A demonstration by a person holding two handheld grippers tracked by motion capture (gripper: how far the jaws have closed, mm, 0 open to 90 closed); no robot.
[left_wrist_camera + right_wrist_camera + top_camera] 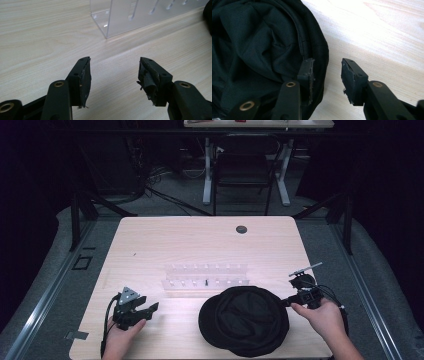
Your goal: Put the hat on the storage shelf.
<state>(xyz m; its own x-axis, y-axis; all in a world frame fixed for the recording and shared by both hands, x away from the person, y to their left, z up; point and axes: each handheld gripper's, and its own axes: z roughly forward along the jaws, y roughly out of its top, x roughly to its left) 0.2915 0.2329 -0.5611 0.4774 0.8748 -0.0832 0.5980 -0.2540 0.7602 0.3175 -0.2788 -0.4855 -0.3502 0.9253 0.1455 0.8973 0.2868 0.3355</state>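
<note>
Black hat (245, 320) lies at the table's (200, 240) near edge, just in front of the clear rack (206, 276). Your right gripper (327, 75) straddles its rim, jaws apart, not clamping. Your left gripper (113, 75) sits released, well left.

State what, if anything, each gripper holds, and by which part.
Nothing is held. The right gripper straddles the rim of the round black fabric cap with open jaws, pads not pressing. The left gripper is open over bare wood.

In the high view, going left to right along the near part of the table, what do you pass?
left gripper → black hat → right gripper, at the hat's right edge. The clear plastic rack lies farther back, above the gap between left gripper and hat.
</note>
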